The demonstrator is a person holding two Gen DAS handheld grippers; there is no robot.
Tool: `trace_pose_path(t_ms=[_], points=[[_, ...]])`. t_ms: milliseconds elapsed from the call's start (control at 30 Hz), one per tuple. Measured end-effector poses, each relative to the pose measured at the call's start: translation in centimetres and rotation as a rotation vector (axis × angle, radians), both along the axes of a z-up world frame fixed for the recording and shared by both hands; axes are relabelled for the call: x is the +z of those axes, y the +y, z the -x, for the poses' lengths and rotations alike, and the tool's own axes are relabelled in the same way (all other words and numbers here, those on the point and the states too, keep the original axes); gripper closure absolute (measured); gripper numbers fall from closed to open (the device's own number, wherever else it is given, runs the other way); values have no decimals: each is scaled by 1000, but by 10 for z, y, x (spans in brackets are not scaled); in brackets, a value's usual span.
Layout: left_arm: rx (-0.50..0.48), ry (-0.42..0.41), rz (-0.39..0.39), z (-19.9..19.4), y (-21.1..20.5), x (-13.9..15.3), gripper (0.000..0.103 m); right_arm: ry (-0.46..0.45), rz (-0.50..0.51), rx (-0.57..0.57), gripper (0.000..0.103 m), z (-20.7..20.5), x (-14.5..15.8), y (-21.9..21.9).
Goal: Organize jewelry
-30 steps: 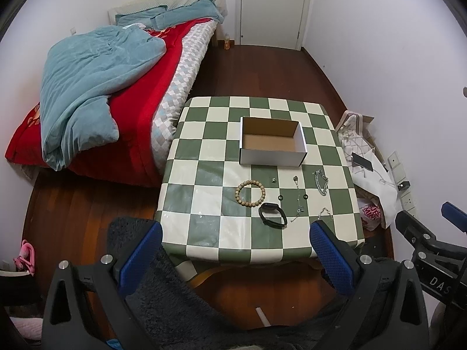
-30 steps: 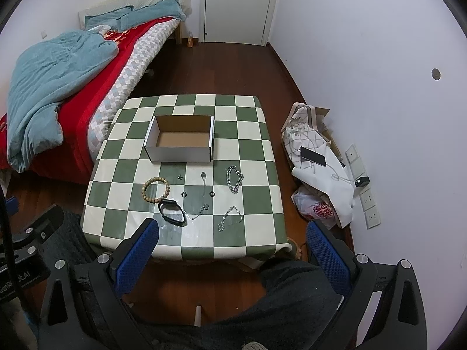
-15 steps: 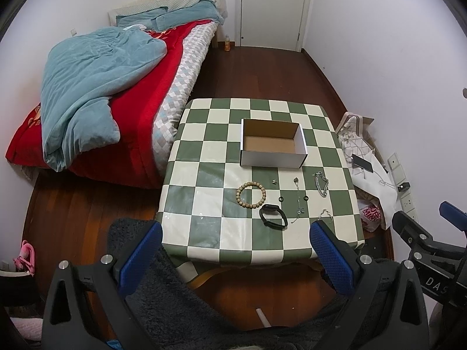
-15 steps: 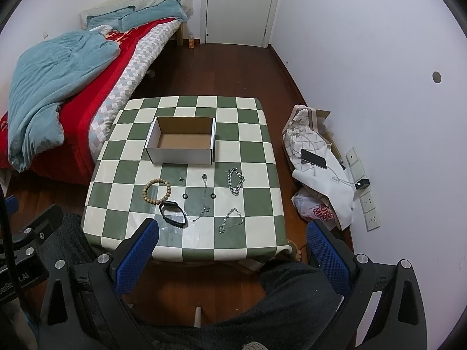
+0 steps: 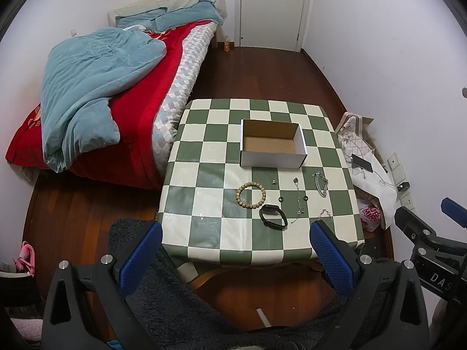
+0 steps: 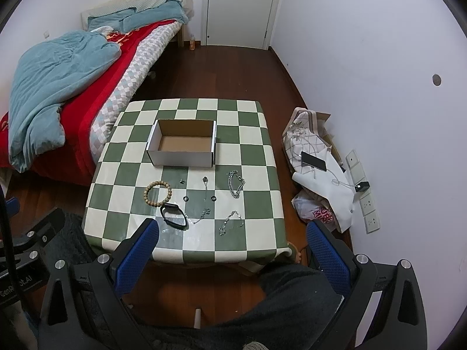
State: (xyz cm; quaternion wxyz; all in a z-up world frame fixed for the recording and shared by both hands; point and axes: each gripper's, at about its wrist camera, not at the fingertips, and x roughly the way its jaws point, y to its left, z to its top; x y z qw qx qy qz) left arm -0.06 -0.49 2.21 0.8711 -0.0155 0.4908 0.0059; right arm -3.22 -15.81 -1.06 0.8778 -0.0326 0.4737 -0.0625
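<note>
An open white cardboard box (image 5: 273, 143) (image 6: 182, 143) stands on the green-and-cream checked table (image 5: 204, 175) (image 6: 248, 157). In front of it lie a wooden bead bracelet (image 5: 251, 195) (image 6: 157, 194), a black band (image 5: 273, 216) (image 6: 174, 216), two small black rings (image 6: 185, 198), a thin pendant chain (image 5: 298, 195) (image 6: 205, 195), a silver link chain (image 5: 321, 184) (image 6: 235, 184) and a second silver chain (image 6: 232, 222). My left gripper (image 5: 236, 250) and right gripper (image 6: 232, 248) are both open and empty, held above the table's near edge.
A bed (image 5: 116, 93) with a red cover and blue blanket stands left of the table. Bags, a phone and cables (image 6: 318, 163) lie on the floor to the right by the wall. A dark fuzzy rug (image 5: 163, 297) lies below the grippers. A closed door (image 5: 271, 5) is at the back.
Both views have shifted slightly, so the table sits a little farther up the frame. Both grippers stay open and the jewelry has not moved.
</note>
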Motion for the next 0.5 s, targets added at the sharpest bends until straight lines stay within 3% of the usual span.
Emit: trace_pose_path(t_ms=[500], points=[[-2,-6,1,1,2,1,0,-2,-2,0,1,0,2,-2]])
